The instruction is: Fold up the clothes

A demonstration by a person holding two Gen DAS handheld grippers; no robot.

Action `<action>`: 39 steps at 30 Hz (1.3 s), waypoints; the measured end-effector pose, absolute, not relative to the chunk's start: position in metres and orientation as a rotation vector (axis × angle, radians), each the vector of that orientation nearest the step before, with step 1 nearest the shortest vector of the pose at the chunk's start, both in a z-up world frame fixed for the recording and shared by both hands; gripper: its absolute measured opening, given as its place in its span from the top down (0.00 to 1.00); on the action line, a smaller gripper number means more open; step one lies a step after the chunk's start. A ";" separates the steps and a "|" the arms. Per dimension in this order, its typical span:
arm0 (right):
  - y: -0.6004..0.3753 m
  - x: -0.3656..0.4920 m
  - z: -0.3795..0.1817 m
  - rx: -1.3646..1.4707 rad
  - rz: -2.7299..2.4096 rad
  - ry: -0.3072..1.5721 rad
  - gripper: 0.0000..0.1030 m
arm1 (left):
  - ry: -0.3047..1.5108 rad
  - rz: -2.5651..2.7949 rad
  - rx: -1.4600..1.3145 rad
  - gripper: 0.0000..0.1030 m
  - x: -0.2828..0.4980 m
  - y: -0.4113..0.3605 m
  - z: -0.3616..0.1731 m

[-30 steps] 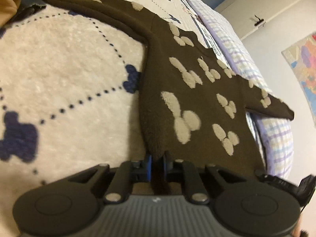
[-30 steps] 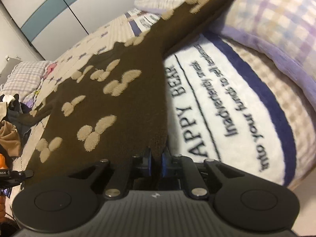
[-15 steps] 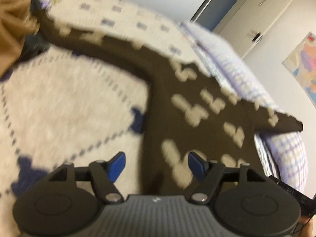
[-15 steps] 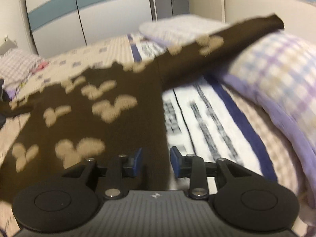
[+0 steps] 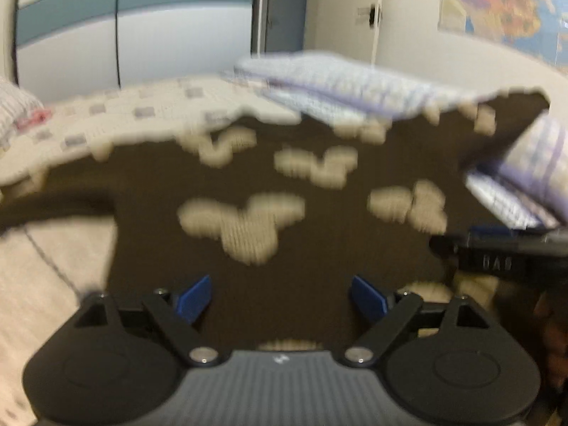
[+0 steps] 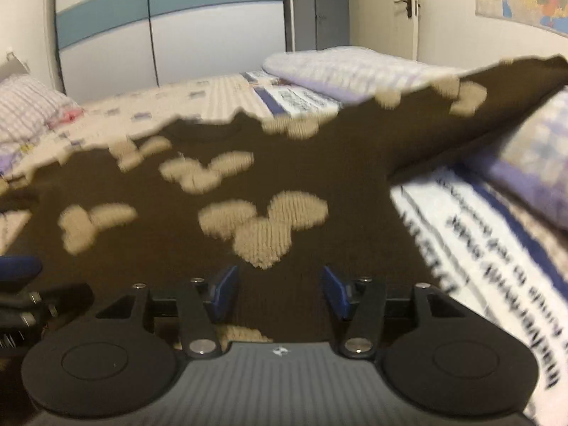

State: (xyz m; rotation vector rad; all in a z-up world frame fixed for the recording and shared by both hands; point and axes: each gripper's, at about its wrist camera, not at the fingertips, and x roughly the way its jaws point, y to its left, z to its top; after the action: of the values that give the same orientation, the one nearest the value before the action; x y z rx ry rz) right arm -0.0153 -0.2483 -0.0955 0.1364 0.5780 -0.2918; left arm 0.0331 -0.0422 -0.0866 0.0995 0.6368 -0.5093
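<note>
Still early days: dark brown knit sweater with beige heart patches spread flat on the bed, sleeve trailing toward 2 o'clock, no fold visible yet. Both left gripper and right gripper fingers opening, pinching nothing, sweater just lying beneath.

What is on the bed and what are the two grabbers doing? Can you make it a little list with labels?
clothing: brown sweater with beige shapes, spread flat on the bed
right sleeve: draped up onto a purple checked pillow
under it: cream blanket with dotted lines
left gripper: jaws opening, over the sweater, pads not pressing on it
right gripper: jaws opening, over the sweater, not gripping
background: wardrobe with a teal stripe, wall map
picture quality: blurry
</note>
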 end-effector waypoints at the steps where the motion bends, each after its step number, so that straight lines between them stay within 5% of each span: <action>1: -0.247 -0.017 -0.097 0.126 -0.293 0.565 0.43 | 0.642 -0.513 0.092 0.11 0.033 -0.041 -0.090; 3: -0.244 -0.020 -0.099 0.103 -0.295 0.555 0.40 | 0.650 -0.534 0.077 0.00 0.030 -0.036 -0.087; 18: -0.229 -0.046 -0.105 0.000 -0.322 0.539 0.28 | 0.605 -0.540 0.088 0.00 0.014 -0.033 -0.096; 39: -0.230 -0.047 -0.107 0.017 -0.319 0.536 0.27 | 0.604 -0.530 0.108 0.00 0.013 -0.036 -0.096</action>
State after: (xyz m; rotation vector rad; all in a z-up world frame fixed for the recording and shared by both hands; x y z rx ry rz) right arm -0.0473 -0.2300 -0.1069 0.0174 0.5363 -0.3190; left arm 0.0132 -0.0355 -0.0961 0.1075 0.6037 -0.5304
